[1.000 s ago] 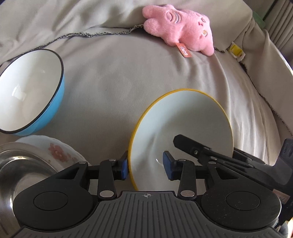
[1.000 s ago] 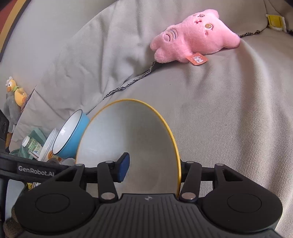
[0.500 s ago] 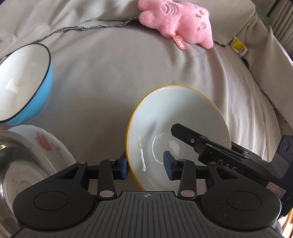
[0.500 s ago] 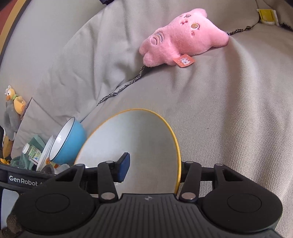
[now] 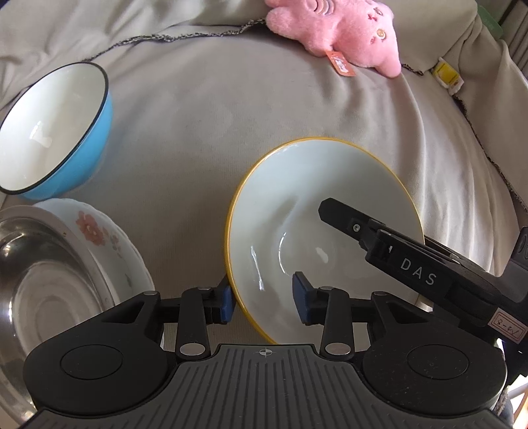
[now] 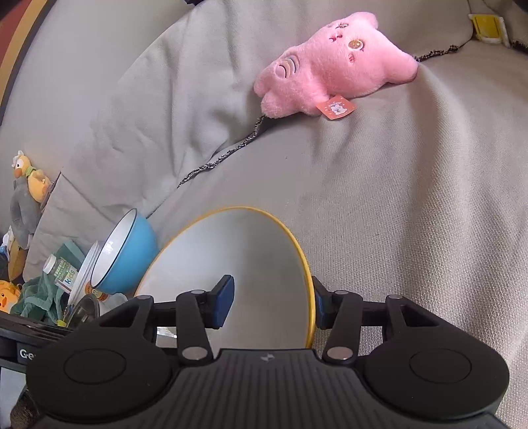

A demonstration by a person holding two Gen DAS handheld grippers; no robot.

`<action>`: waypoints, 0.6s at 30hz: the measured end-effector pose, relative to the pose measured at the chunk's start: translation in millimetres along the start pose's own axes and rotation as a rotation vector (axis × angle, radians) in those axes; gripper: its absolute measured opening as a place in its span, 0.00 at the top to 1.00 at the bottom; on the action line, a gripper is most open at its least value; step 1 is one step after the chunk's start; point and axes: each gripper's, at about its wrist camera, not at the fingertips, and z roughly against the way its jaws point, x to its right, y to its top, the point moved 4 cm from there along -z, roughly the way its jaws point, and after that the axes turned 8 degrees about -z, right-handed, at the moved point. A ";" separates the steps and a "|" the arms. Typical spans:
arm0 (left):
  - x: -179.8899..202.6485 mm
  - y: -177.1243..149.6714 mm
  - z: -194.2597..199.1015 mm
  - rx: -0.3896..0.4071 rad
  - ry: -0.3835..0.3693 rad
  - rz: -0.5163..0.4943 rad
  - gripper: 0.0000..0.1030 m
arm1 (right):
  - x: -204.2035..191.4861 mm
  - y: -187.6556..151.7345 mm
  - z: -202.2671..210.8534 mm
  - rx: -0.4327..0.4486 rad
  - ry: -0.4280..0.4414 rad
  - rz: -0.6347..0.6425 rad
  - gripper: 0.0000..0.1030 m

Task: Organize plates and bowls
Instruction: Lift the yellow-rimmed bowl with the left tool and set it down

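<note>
A yellow-rimmed white bowl (image 5: 323,211) sits tilted on the grey-covered sofa (image 5: 231,105), near the middle of the seat. The left gripper (image 5: 262,298) has its fingers apart with the bowl's near-left rim between them: the left blue pad touches the outside of the rim, while the right pad stands inside the bowl, clear of the wall. The right gripper (image 6: 272,302) straddles the right rim of the same bowl (image 6: 231,257), one pad inside and the other outside; whether it is pinching the rim or only spanning it I cannot tell. In the left wrist view its black finger (image 5: 389,244) reaches in over the bowl from the right.

To the left lies a blue bowl (image 5: 56,132) tipped on its side, and nearer, a steel bowl (image 5: 43,280) resting in a floral white plate (image 5: 109,241). A pink plush toy (image 5: 340,29) lies at the far side against the backrest
</note>
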 end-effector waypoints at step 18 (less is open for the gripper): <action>-11.5 -8.8 7.1 0.026 -0.075 0.065 0.78 | 6.5 1.0 0.0 0.020 0.004 -0.011 0.53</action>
